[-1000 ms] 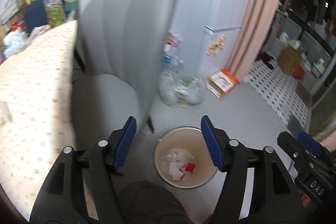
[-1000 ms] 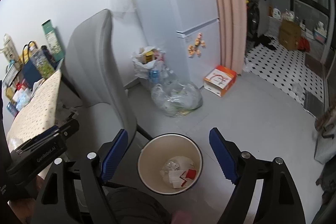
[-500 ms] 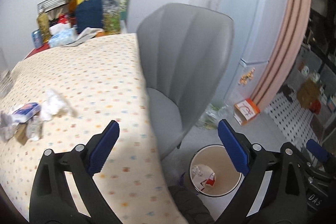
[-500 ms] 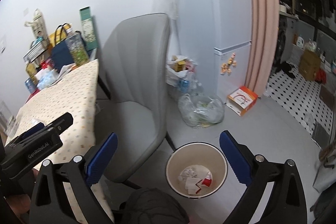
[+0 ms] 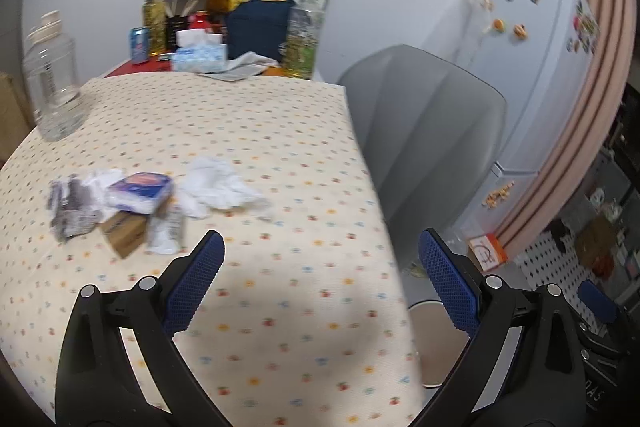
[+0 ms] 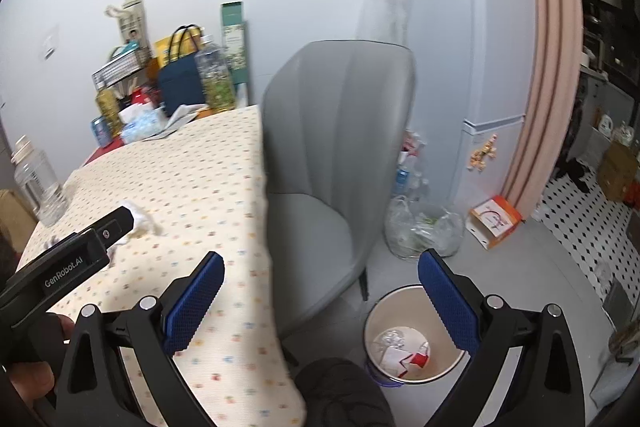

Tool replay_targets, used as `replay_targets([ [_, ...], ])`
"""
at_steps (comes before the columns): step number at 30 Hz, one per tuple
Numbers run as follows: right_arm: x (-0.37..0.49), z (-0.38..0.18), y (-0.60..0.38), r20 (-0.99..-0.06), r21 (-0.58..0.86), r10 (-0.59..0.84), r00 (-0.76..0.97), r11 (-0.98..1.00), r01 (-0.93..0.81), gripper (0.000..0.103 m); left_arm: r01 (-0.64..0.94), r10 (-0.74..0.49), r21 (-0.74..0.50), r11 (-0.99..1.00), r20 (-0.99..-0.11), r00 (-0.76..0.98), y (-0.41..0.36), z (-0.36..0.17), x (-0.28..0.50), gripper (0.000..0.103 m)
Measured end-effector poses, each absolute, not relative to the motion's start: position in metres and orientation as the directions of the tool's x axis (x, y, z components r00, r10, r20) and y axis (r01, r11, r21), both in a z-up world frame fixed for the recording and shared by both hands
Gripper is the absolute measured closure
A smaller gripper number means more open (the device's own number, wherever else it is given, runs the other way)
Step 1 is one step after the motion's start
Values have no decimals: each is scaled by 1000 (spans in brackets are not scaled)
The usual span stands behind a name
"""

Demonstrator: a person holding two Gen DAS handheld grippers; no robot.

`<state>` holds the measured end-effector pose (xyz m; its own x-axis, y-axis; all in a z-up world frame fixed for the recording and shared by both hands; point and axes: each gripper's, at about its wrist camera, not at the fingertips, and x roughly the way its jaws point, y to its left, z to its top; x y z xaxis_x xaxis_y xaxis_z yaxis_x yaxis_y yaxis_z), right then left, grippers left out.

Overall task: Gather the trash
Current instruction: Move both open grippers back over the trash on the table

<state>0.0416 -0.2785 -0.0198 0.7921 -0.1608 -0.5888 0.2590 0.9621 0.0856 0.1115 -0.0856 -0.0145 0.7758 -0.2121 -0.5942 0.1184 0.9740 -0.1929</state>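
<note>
Trash lies on the dotted tablecloth point(image 5: 280, 155) at the left: a crumpled white tissue point(image 5: 218, 183), a blue-and-white wrapper point(image 5: 140, 189), a brown carton point(image 5: 124, 229), a grey crumpled wrapper point(image 5: 72, 209) and a clear wrapper point(image 5: 166, 231). My left gripper point(image 5: 320, 283) is open and empty, above the table's near part, right of the trash. My right gripper point(image 6: 320, 291) is open and empty, over the table edge and chair. The cream trash bin point(image 6: 412, 307) stands on the floor, holding paper and a red scrap; its rim point(image 5: 426, 305) shows in the left wrist view.
A grey chair point(image 6: 340, 147) stands between table and bin. A clear jar point(image 5: 52, 83) stands at the table's left. Bags, bottles and boxes point(image 5: 256, 23) crowd the far end. A fridge point(image 6: 472, 47), a clear plastic bag point(image 6: 420, 227) and an orange box point(image 6: 496, 221) are beyond.
Both grippers have risen and swung left from over the bin toward the table. The left wrist view now faces the trash on the tablecloth; both stay open.
</note>
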Motion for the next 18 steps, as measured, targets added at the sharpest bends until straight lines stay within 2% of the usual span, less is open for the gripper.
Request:
replay_targets([
  [18,56,-14,-189,-586,66,-24,810,995,77,8,-71,-64,-205,976,-586,808,23,-14,94,7],
])
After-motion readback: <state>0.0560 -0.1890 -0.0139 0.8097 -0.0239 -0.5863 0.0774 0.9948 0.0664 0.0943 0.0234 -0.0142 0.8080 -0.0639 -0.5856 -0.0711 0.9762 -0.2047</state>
